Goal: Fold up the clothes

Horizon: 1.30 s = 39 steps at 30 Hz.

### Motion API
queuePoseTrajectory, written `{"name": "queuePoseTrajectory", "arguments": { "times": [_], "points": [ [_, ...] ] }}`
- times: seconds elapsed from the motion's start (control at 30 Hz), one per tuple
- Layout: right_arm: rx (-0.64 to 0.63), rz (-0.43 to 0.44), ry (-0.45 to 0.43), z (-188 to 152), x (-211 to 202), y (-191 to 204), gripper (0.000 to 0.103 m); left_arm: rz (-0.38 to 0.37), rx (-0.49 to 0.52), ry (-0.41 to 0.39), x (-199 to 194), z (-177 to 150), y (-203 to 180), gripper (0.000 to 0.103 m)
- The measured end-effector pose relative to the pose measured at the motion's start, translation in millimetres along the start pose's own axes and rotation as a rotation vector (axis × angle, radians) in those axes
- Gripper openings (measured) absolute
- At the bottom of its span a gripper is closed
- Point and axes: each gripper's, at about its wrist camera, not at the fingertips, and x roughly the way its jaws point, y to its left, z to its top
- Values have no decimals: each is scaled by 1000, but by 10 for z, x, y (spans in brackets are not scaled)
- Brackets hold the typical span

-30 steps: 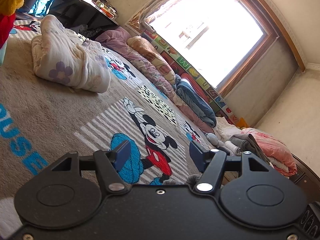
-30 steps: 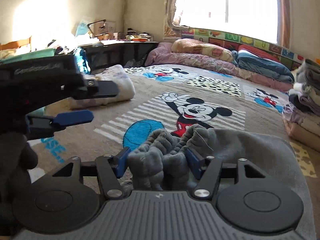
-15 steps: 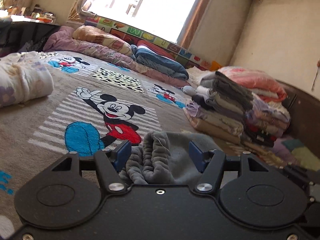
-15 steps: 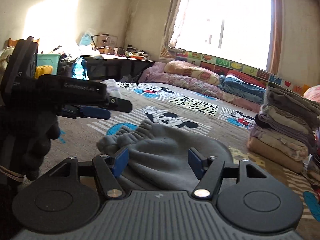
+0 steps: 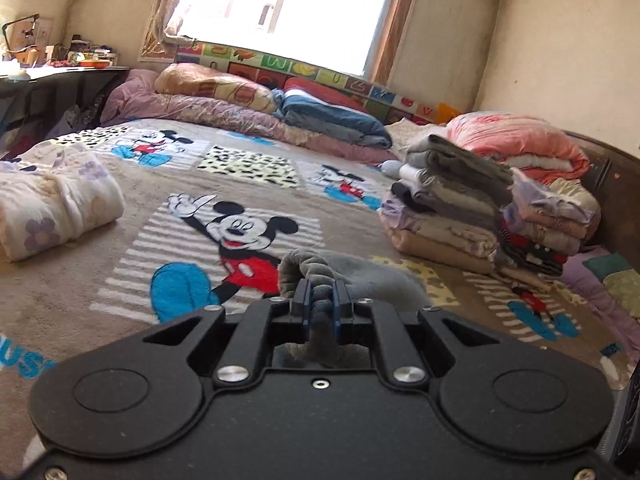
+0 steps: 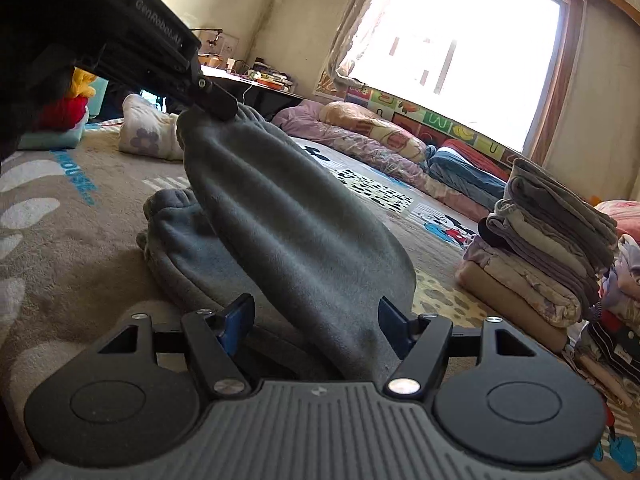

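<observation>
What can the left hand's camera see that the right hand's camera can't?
Only the left wrist view shows the left gripper head-on, its jaws pinched shut on a bunched edge of the gray fleece garment, and the big Mickey Mouse picture on the blanket. Only the right wrist view shows the right gripper open, the garment lifted into a slope from the bed, and the red and yellow things at far left. Both show the stack of folded clothes, the flowered white bundle and the window.
</observation>
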Motion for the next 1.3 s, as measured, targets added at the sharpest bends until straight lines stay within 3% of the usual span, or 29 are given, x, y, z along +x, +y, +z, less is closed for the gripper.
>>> {"name": "queuePoseTrajectory", "arguments": {
  "times": [0.1, 0.17, 0.2, 0.23, 0.27, 0.43, 0.5, 0.63, 0.67, 0.7, 0.73, 0.77, 0.83, 0.93, 1.07, 1.17, 1.3],
  "points": [
    [-29, 69, 97, -88, 191, 56, 80, 122, 56, 86, 472, -402, 167, 10],
    [-73, 75, 90, -125, 194, 129, 80, 73, -3, 39, 432, -474, 284, 15],
    [-79, 74, 74, -108, 142, 136, 80, 45, -24, 10, 313, -407, 295, 21],
    [-85, 73, 58, -90, 89, 142, 80, 40, -22, -26, 225, -362, 286, 40],
    [-90, 71, 42, -75, 33, 145, 79, 36, -18, -63, 138, -318, 276, 50],
    [-147, 32, -12, -204, -252, 103, 79, -34, -96, -119, -27, -243, 274, 50],
    [-191, -33, 6, -265, -244, 106, 75, -56, -38, -114, 0, -259, 124, 50],
    [-120, -87, 75, -359, -83, 15, 71, -127, 31, -84, 209, -360, -79, 49],
    [-82, -88, 76, -373, -55, -16, 62, -129, 40, -68, 297, -396, -101, 49],
    [-44, -90, 74, -387, -23, -51, 51, -110, 51, -37, 395, -429, -99, 49],
    [-49, -98, 70, -387, -1, -40, 46, -78, 80, -8, 478, -468, -92, 47],
    [-60, -109, 67, -390, 24, -26, 44, -45, 110, 21, 559, -508, -85, 35],
    [-129, -143, 75, -443, 87, 12, 44, 17, 194, 40, 647, -569, -89, 27],
    [-150, -140, 74, -538, 88, -32, 45, 11, 211, 45, 654, -599, -63, 27],
    [-66, -122, 87, -576, 88, -136, 45, 6, 212, 52, 691, -621, -25, 27],
    [-103, -95, 103, -491, 26, -91, 46, 9, 227, 56, 633, -589, -44, 27],
    [-82, 11, 11, -346, -336, -211, 45, -19, 217, -20, 440, -512, -147, 27]
  ]
}}
